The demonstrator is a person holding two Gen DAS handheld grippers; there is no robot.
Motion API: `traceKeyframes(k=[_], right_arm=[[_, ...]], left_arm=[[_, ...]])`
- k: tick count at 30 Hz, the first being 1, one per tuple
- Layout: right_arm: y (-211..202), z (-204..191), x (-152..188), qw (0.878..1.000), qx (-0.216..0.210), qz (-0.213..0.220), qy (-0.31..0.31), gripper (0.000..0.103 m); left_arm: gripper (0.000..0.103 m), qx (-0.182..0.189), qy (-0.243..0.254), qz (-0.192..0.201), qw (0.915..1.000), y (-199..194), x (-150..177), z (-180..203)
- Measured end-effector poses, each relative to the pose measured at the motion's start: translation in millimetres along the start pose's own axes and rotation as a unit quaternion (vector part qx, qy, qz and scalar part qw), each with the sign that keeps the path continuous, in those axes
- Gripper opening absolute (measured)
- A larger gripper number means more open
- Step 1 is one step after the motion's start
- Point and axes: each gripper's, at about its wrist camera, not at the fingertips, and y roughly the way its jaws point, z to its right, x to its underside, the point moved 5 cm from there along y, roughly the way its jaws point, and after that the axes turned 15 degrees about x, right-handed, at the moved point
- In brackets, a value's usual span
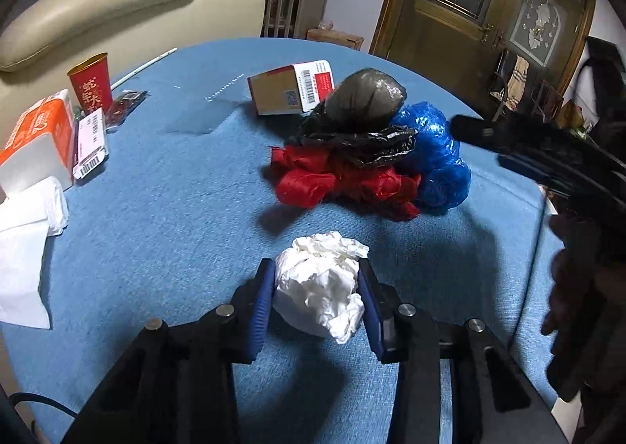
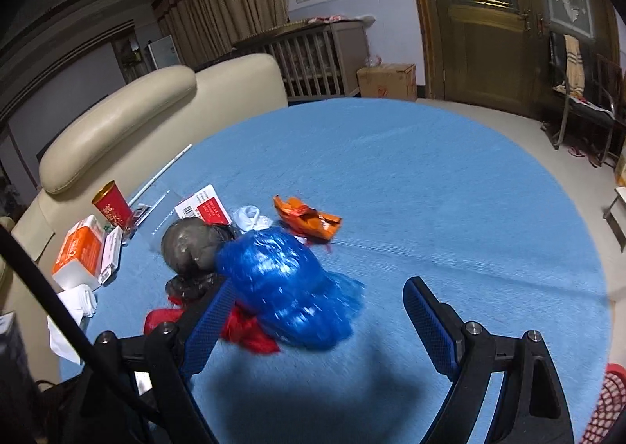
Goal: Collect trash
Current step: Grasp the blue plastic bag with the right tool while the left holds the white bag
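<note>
My left gripper (image 1: 315, 279) is shut on a crumpled white tissue (image 1: 321, 283), just above the blue table (image 1: 156, 217). Beyond it lies a heap of plastic bags: red (image 1: 336, 181), black (image 1: 364, 111) and blue (image 1: 434, 154). My right gripper (image 2: 317, 307) is open and empty, hovering near the blue bag (image 2: 285, 283), with its left finger over the red bag (image 2: 242, 330). An orange wrapper (image 2: 307, 219) and a small white wad (image 2: 250, 219) lie behind the heap. The right gripper's dark body shows at the right of the left wrist view (image 1: 547, 158).
A cardboard box with labels (image 1: 289, 85), a red paper cup (image 1: 90, 82), an orange tissue pack (image 1: 37, 138) and loose white tissues (image 1: 23, 248) sit at the left. A cream sofa (image 2: 129, 123) stands behind the table. A red basket (image 2: 608, 405) shows at lower right.
</note>
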Motion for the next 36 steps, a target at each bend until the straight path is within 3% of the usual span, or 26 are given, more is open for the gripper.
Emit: traceKeyframes(k=[9,12,29,36], right_arm=[[40,-30,1,0.999,-0.02,-0.041,-0.026,0.089],[47,-32,5,0.998,-0.03,-0.056,-0.024,0.066],[1,19,14,0.999,-0.014,-0.03,0.033,0.065],[-27,31,35,0.998,-0.02,-0.026,0.049,0.065]], left_arm=[[0.043,0.0,-0.003,0.002,1.0,-5,0,-3],[0.043,0.0,-0.001,0.005,1.0,-7,-1,-2],[0.043,0.001,0.004,0.018,0.9998,-22,-1,8],[0.043,-0.006,0.012,0.015,0.9998,-24,0,18]])
